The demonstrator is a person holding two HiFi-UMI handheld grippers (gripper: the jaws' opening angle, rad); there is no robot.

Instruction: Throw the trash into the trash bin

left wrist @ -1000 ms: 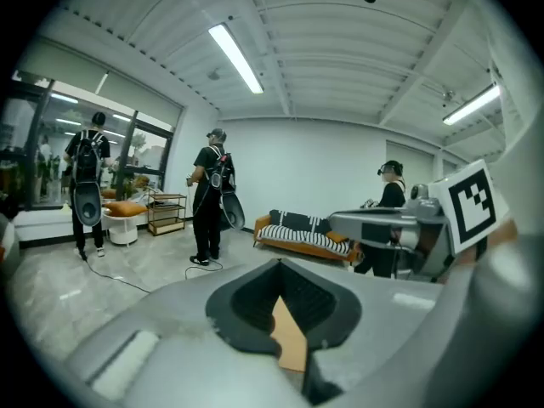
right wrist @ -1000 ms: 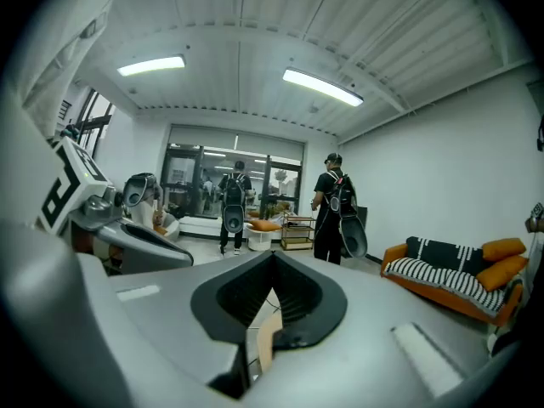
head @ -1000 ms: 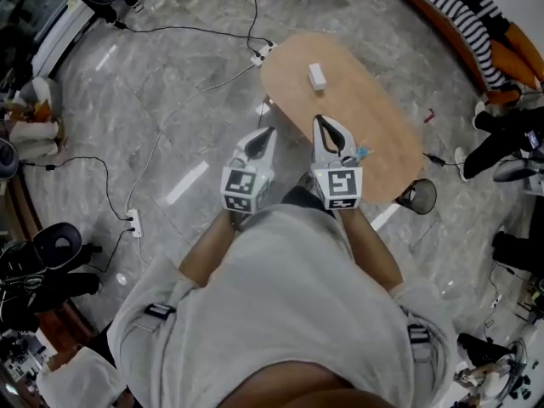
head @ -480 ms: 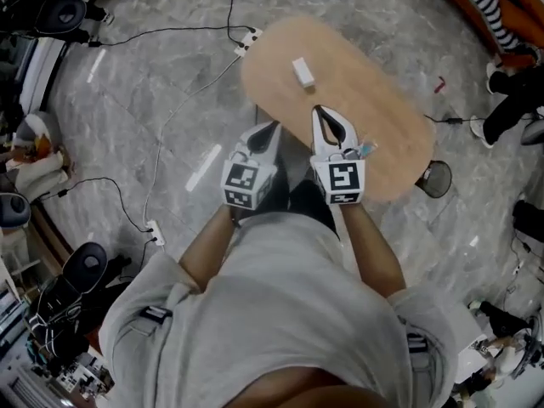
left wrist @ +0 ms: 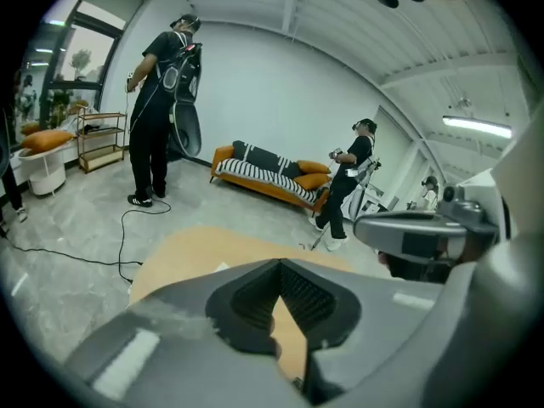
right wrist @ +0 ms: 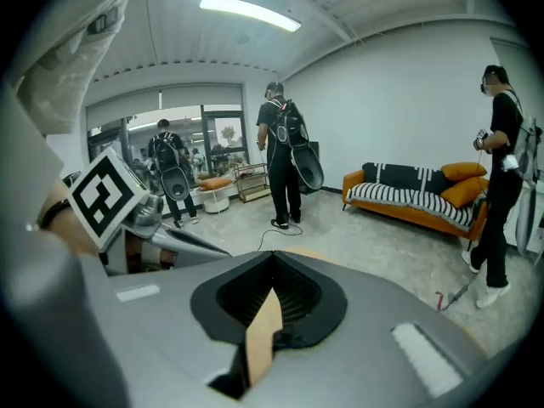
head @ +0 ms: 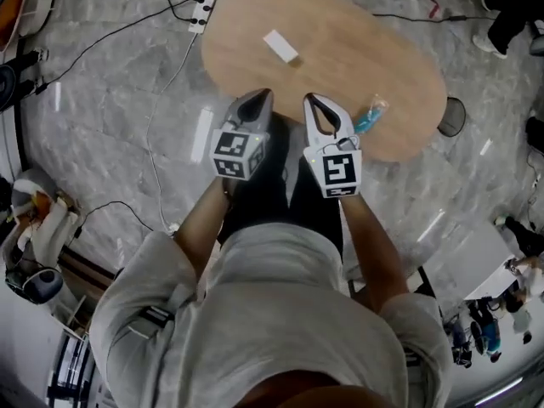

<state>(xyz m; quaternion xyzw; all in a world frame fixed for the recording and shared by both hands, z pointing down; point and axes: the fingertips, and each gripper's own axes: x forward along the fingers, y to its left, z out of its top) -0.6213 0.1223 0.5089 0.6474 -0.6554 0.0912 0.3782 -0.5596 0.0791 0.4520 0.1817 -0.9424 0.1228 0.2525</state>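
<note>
Head view shows your left gripper (head: 260, 100) and right gripper (head: 317, 102) side by side over the near edge of the wooden table (head: 340, 24), each with its jaws together and nothing between them. The trash, a blue wrapper (head: 371, 115), lies on the table just right of the right gripper. The black mesh trash bin (head: 453, 116) stands on the floor by the table's right end. You look to be at the approach. Next, spread the right jaws and bring them over the wrapper.
</note>
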